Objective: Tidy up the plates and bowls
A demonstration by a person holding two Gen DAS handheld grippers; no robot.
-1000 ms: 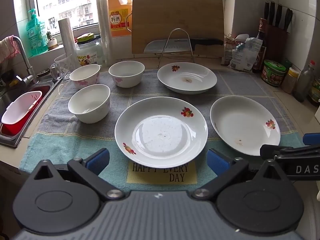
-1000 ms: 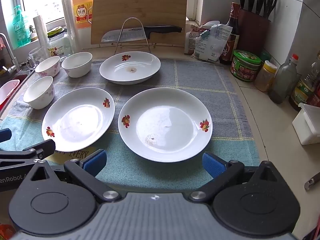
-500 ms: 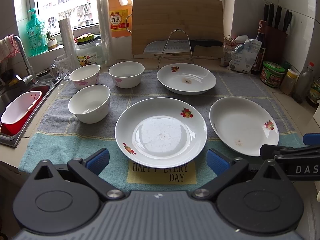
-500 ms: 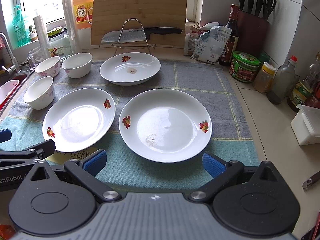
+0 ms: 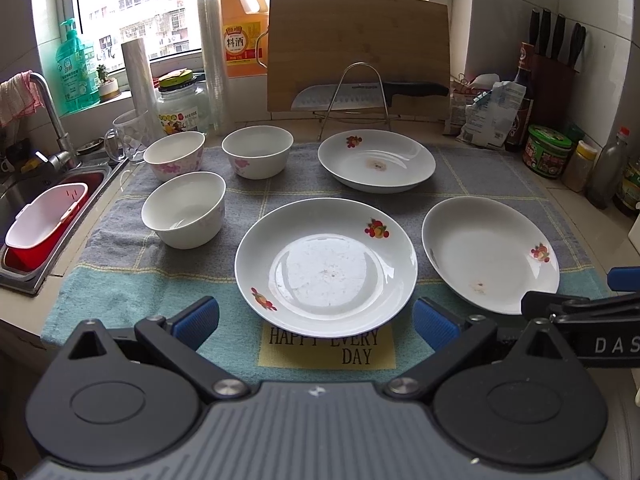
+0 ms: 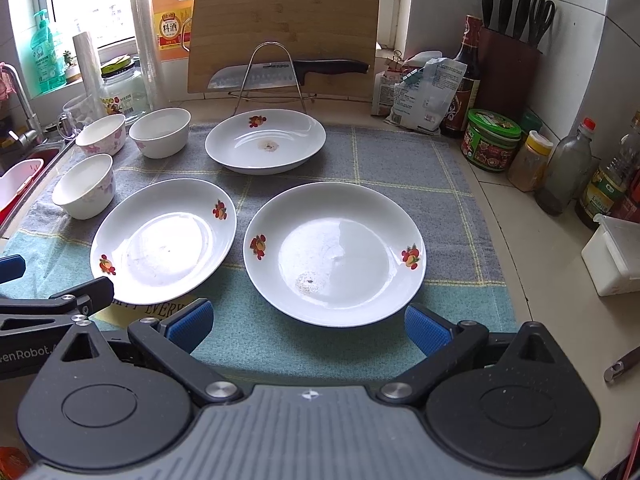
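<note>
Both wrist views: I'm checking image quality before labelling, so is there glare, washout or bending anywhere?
Left wrist view: the window is blown out white, and the near plate carries a broad sheen. Right wrist view: glare sits on the left plate and the right plate. Both views bend straight lines near the edges; the towel stays sharp.

daylight pours in from the window (image 5: 140, 20) at the back, and it is blown out to near white on my screens. both views are bright and sharp through the middle. i see broad white glare on the nearest plate (image 5: 326, 266) in the left view and on both front plates in the right view, the right-hand plate (image 6: 334, 254) included. shadows under the dishes are soft and faint. the fisheye bends the walls and counter (image 6: 532, 240) edges, and the frame corners go dark.
</note>
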